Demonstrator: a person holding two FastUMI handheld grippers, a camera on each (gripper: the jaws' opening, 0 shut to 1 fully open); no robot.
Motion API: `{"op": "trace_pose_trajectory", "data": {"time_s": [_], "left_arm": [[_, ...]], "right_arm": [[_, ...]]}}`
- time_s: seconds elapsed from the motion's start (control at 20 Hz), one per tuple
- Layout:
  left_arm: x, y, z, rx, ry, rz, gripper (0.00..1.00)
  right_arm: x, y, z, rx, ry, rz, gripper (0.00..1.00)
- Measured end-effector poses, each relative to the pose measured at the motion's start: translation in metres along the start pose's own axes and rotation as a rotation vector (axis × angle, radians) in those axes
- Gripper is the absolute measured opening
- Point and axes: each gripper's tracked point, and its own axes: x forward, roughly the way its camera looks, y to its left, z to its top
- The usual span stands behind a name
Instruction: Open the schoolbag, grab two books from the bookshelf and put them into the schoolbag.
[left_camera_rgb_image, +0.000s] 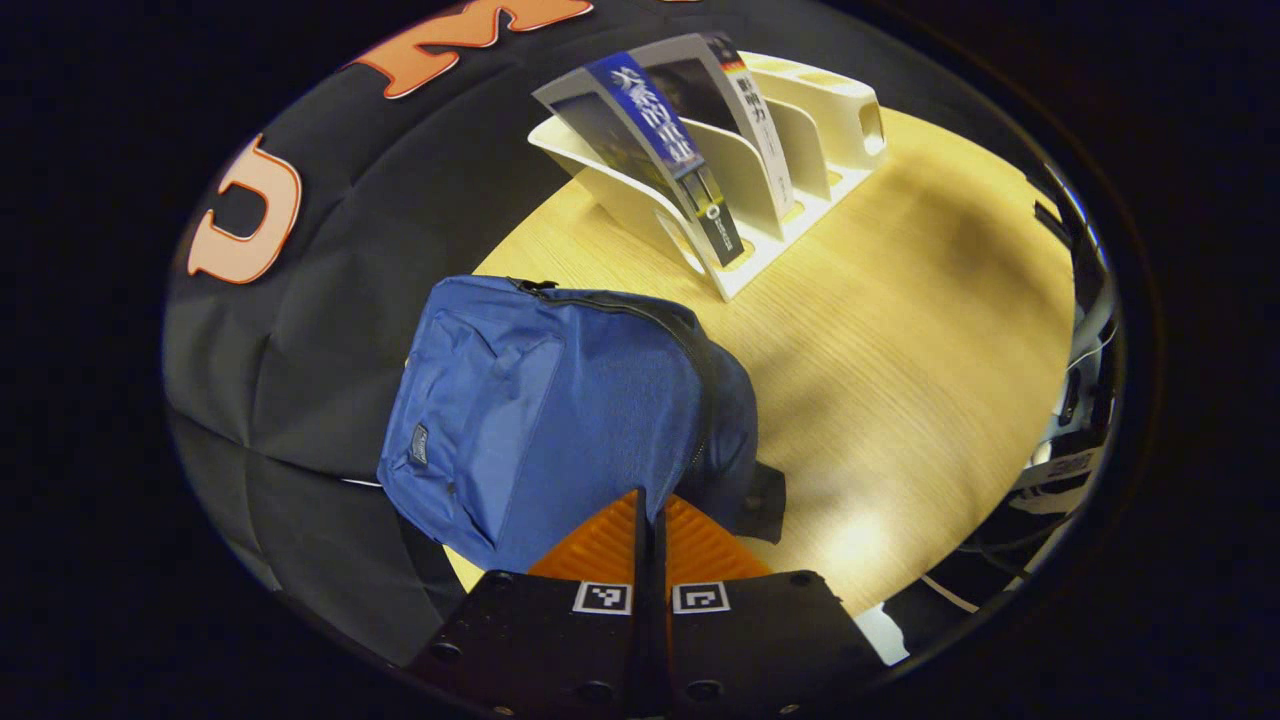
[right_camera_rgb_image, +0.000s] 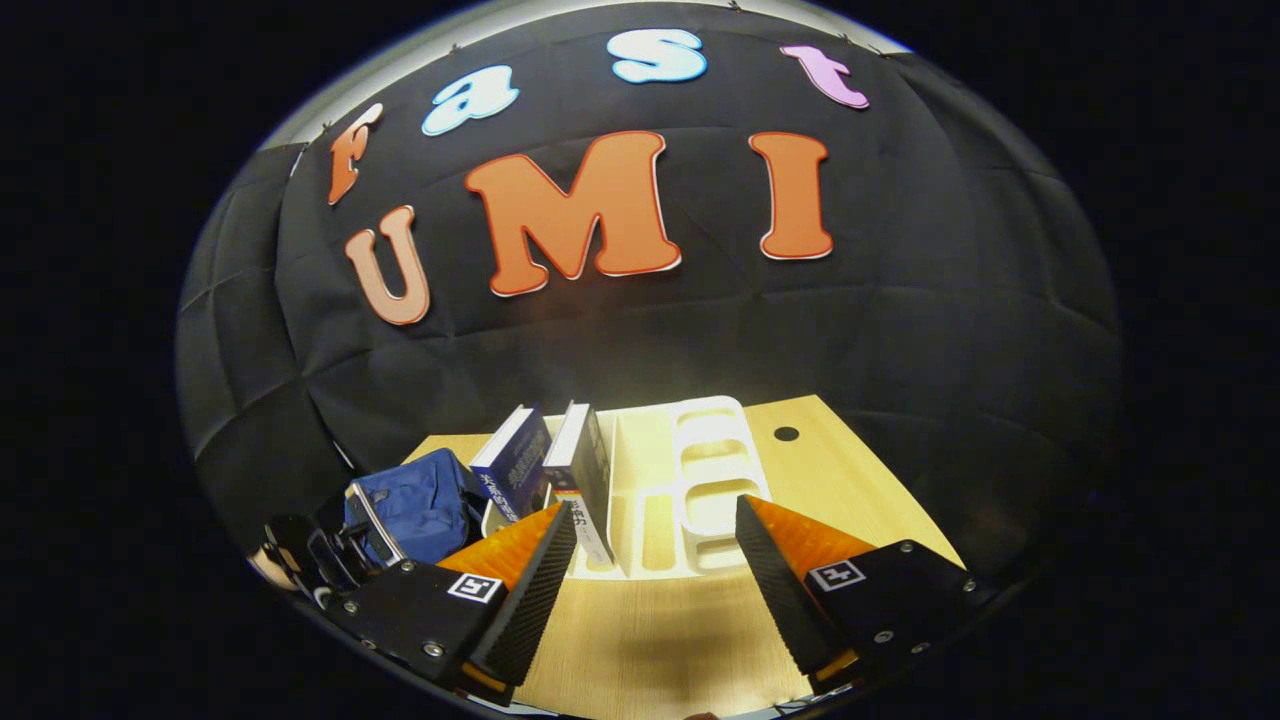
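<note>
While the schoolbag (left_camera_rgb_image: 540, 400) is zipped, opening is judged pending: left gripper (left_camera_rgb_image: 650, 520) pressed together empty, right gripper (right_camera_rgb_image: 655, 545) spread before the books (right_camera_rgb_image: 560, 470); the zipper (left_camera_rgb_image: 620, 300) must be pinched.

A blue schoolbag (left_camera_rgb_image: 560, 410) lies on the wooden table, its zipper closed. At its one o'clock stands a white bookshelf (left_camera_rgb_image: 790, 150) — two books (left_camera_rgb_image: 670, 150) lean in its near slots, spines outward.
</note>
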Motion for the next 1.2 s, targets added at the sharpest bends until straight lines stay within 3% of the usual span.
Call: {"op": "trace_pose_trajectory", "data": {"time_s": [0.15, 0.25, 0.35, 0.55, 0.7, 1.0, 1.2], "left_arm": [[-0.034, 0.044, 0.017, -0.007, -0.014, -0.014, 0.01], [-0.049, 0.078, 0.025, -0.003, -0.023, 0.006, 0.01], [-0.056, 0.099, 0.029, -0.006, -0.021, -0.02, 0.01], [-0.057, 0.18, 0.049, 0.104, -0.051, 0.032, 0.01], [-0.043, 0.228, 0.069, 0.15, -0.103, 0.064, 0.01], [0.002, 0.267, 0.08, 0.223, -0.173, 0.017, 0.01], [0.018, 0.273, 0.081, 0.194, -0.219, -0.037, 0.01]], "right_arm": [[0.001, 0.008, 0.001, -0.031, 0.001, 0.026, 0.95], [0.001, 0.019, 0.002, -0.002, 0.015, 0.063, 0.95], [0.003, 0.03, 0.0, 0.016, 0.042, 0.081, 0.95], [0.005, 0.045, 0.01, 0.014, 0.027, 0.023, 0.95], [0.011, 0.078, 0.016, 0.05, 0.042, 0.037, 0.95], [0.043, 0.127, 0.045, 0.019, 0.078, 0.013, 0.95], [0.085, 0.147, 0.055, 0.026, 0.208, -0.002, 0.95]]}}
